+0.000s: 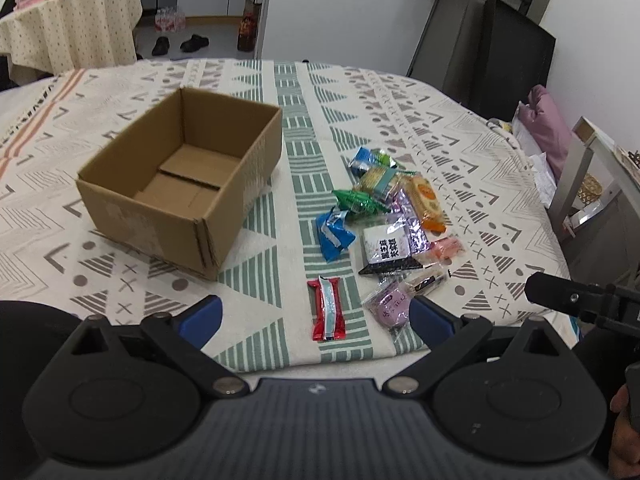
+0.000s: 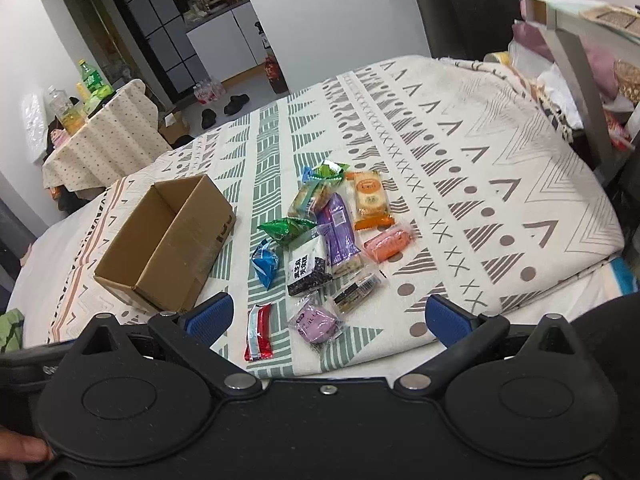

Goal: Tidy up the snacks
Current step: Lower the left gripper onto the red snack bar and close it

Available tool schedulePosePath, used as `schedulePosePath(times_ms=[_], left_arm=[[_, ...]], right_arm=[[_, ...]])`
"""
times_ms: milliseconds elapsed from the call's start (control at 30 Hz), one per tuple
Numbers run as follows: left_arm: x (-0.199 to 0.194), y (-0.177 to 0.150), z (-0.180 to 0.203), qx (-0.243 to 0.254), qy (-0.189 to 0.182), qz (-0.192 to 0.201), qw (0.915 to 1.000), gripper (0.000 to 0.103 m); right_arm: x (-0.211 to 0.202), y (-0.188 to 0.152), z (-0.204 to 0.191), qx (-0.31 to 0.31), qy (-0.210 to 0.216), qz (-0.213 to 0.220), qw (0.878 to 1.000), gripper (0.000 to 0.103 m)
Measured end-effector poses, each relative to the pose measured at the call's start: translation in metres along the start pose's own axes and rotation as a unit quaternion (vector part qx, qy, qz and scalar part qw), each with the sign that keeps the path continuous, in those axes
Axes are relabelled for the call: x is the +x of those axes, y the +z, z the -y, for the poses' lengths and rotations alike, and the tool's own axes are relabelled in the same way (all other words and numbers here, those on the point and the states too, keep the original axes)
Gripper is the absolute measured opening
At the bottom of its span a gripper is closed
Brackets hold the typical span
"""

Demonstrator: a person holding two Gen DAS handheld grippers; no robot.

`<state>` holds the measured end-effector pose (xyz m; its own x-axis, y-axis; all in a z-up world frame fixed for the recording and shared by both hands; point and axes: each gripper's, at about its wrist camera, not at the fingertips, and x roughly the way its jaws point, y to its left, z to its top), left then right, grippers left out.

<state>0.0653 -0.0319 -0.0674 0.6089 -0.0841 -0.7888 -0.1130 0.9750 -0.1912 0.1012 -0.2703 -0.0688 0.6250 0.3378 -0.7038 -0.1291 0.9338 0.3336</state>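
Note:
An empty cardboard box [image 1: 182,184] [image 2: 168,240] stands open on the patterned tablecloth. To its right lies a heap of wrapped snacks: a red bar [image 1: 327,309] [image 2: 259,333], a purple round pack [image 1: 390,307] [image 2: 316,323], a blue pack [image 1: 334,236] [image 2: 265,263], a green pack [image 1: 356,201] [image 2: 289,230], a black-and-white pack [image 1: 386,251] [image 2: 307,270], an orange cracker pack [image 1: 427,202] [image 2: 371,200] and a pink one [image 1: 445,250] [image 2: 389,243]. My left gripper [image 1: 316,314] hangs open near the table's front edge, above the red bar. My right gripper [image 2: 330,314] is open too, holding nothing.
The tablecloth [image 1: 460,152] drops off at the front edge [image 1: 320,364]. A second small table [image 1: 68,24] with bottles stands at the back left. A dark chair back [image 1: 516,52] and cluttered shelving [image 2: 592,60] lie to the right. The right gripper's body [image 1: 580,300] shows in the left wrist view.

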Motion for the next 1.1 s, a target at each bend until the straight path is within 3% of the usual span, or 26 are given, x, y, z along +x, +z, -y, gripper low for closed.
schedulePosePath(times_ms=[133,433,700,933,1033,1100], left_arm=[[0.021,0.001,0.001,-0.009,-0.002,-0.019,0.9998,0.095],[0.069,0.005,0.0,-0.03,-0.001,-0.053,0.9981,0.086],[0.121,0.002,0.007,-0.037,0.009,-0.098,0.9944,0.065],[0.149,-0.002,0.014,-0.037,0.026,-0.124,0.9912,0.059],[0.154,0.0,0.02,-0.024,0.051,-0.123,0.9909,0.045],[0.155,0.003,0.02,-0.029,0.057,-0.12,0.9906,0.022]], right_arm=[[0.017,0.001,0.003,0.012,0.0,-0.014,1.0,0.102],[0.061,0.007,0.014,0.057,-0.003,-0.055,0.997,0.089],[0.093,0.013,0.035,0.135,-0.012,-0.075,0.988,0.08],[0.114,0.018,0.047,0.173,-0.027,-0.083,0.981,0.072],[0.123,0.019,0.052,0.185,-0.035,-0.085,0.978,0.071],[0.127,0.02,0.054,0.193,-0.036,-0.086,0.977,0.071]])
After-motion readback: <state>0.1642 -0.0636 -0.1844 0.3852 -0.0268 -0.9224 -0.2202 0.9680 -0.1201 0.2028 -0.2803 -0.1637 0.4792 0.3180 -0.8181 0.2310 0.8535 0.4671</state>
